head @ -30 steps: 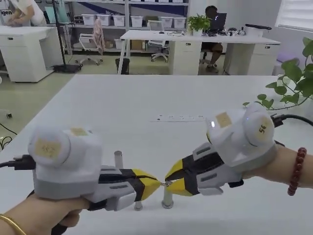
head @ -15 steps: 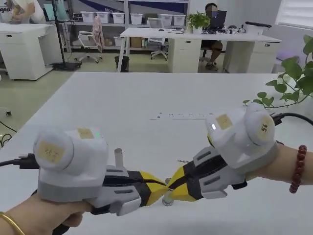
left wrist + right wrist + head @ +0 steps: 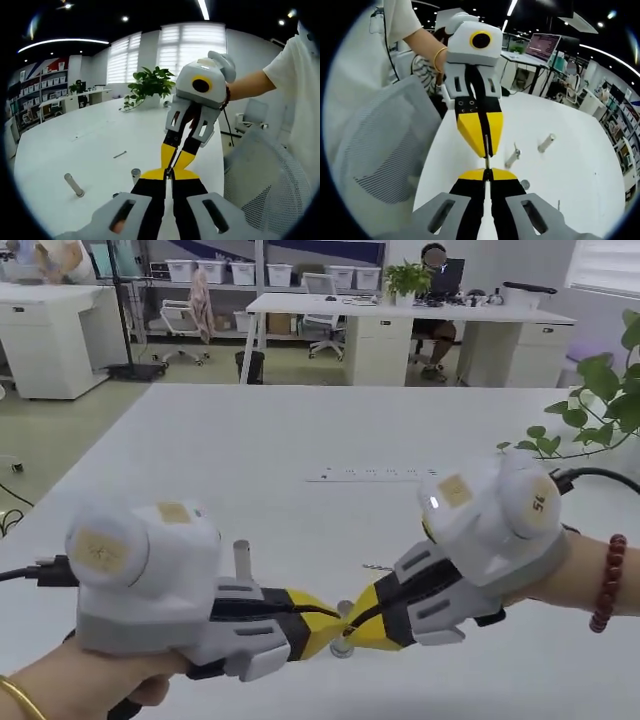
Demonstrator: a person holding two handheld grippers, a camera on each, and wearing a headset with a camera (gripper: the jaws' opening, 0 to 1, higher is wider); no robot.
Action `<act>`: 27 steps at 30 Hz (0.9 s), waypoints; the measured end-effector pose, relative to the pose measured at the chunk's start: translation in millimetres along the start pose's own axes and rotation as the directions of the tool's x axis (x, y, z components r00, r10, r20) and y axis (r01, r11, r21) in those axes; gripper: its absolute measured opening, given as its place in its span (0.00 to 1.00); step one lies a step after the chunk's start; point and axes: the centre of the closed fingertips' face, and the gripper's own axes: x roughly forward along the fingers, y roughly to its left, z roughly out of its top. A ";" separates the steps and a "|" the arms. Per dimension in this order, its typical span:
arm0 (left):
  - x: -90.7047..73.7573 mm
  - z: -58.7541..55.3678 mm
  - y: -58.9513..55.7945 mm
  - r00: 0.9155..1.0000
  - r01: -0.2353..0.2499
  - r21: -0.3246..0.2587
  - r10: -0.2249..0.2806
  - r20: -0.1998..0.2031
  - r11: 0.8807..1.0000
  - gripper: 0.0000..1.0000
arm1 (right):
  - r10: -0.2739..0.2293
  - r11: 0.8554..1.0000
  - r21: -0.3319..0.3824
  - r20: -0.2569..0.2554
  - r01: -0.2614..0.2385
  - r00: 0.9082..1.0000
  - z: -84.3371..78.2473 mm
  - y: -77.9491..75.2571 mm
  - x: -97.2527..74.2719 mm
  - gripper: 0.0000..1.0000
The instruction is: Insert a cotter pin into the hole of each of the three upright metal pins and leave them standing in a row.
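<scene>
1. White table (image 3: 300, 460) carries all task items.
2. Left gripper (image 3: 328, 624): jaws closed on the thin cotter pin (image 3: 486, 147).
3. Right gripper (image 3: 347, 616): jaws closed, tips nose to nose with the left gripper, pinching the same cotter pin's end.
4. Upright metal pin (image 3: 343, 647) stands directly beneath the tips, its base visible.
5. Second metal pin (image 3: 241, 558) stands upright behind the left gripper.
6. Loose cotter pin (image 3: 378, 566) lies flat just beyond the right gripper.
7. Potted plant (image 3: 590, 410) overhangs the table's right edge.
8. Office desks (image 3: 400, 320) stand beyond the table.
</scene>
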 end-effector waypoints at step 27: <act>16.0 -32.9 11.5 0.946 -0.324 -0.132 0.319 -0.059 0.937 0.30 | -0.102 0.995 -0.013 -0.214 0.101 0.972 -43.7 -18.8 -17.6 0.03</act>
